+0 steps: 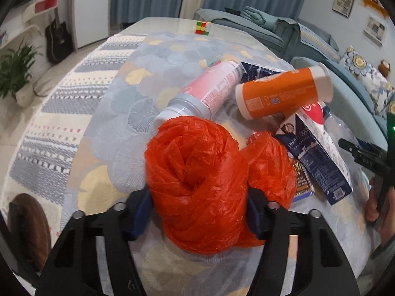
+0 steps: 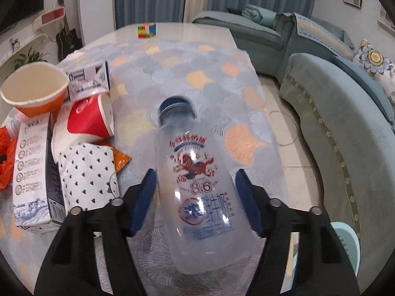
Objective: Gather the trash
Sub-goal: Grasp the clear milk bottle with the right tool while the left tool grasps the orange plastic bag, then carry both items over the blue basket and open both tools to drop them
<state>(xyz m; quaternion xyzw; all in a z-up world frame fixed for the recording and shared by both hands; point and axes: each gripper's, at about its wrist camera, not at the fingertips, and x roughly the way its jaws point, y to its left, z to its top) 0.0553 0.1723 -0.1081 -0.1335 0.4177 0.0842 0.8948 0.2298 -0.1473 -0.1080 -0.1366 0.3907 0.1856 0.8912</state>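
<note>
On the patterned tablecloth (image 2: 197, 56), just ahead of your right gripper (image 2: 196, 204), lies the clear plastic bottle (image 2: 197, 185) with its blue cap (image 2: 176, 108) pointing away from you. Your right fingers (image 2: 145, 197) stand spread either side of its body; the left pad looks close to the wall, the right one shows a gap, so the claw brackets the bottle without clamping it. The bottle looks empty, so expect it to be light, thin-walled and springy. It is smooth and round, and will likely roll or squirt out forward if you pinch near the shoulder. Take it across the widest printed part of the body and close gently, since a hard squeeze may crumple it.

Your left gripper (image 1: 197, 212) holds the bunched orange plastic bag (image 1: 197, 177), its fingers pressed into the soft film on both sides. That bag is limp and slippery; it gives no stiffness, and loose folds can slide out, so grip the thick knotted bulk.

Beside the bottle on the left sits the rest of the trash: an orange paper cup (image 2: 37, 88), a red cup (image 2: 88, 118), a milk carton (image 2: 32, 172) and a dotted pouch (image 2: 88, 172), all light and easily crushed. A puzzle cube (image 2: 147, 30) sits at the far edge of the table.
</note>
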